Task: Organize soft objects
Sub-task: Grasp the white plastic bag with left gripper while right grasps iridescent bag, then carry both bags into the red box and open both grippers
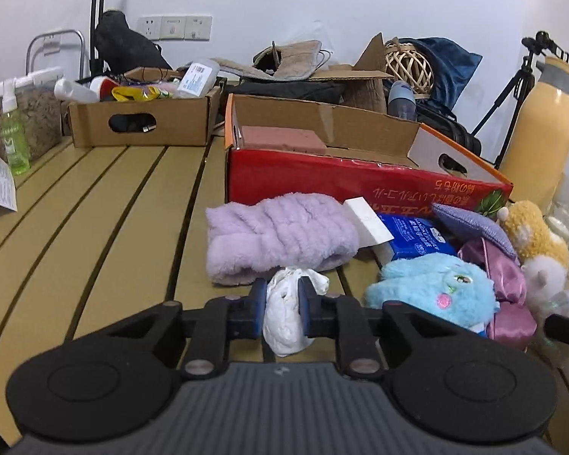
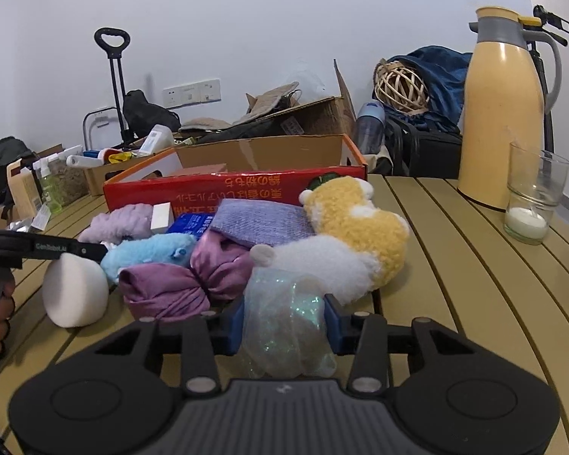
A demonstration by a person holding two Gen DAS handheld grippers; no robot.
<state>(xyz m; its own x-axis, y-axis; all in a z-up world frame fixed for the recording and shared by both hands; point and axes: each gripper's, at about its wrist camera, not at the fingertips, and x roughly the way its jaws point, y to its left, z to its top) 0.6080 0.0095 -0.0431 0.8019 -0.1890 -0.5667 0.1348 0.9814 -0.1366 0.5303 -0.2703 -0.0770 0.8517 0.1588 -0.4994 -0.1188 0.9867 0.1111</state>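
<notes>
Slatted worktop (image 1: 95,197) is crowded with soft things before a red box (image 1: 322,178); a white wad (image 1: 284,314) is pinched by the left gripper (image 1: 282,303), a glittery bag (image 2: 284,326) by the right gripper (image 2: 284,322).

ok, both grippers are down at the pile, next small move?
Probably lift both straight up. The left gripper pinches the white crumpled wad, the right gripper brackets the iridescent bag, and the red box just behind is open.
</notes>
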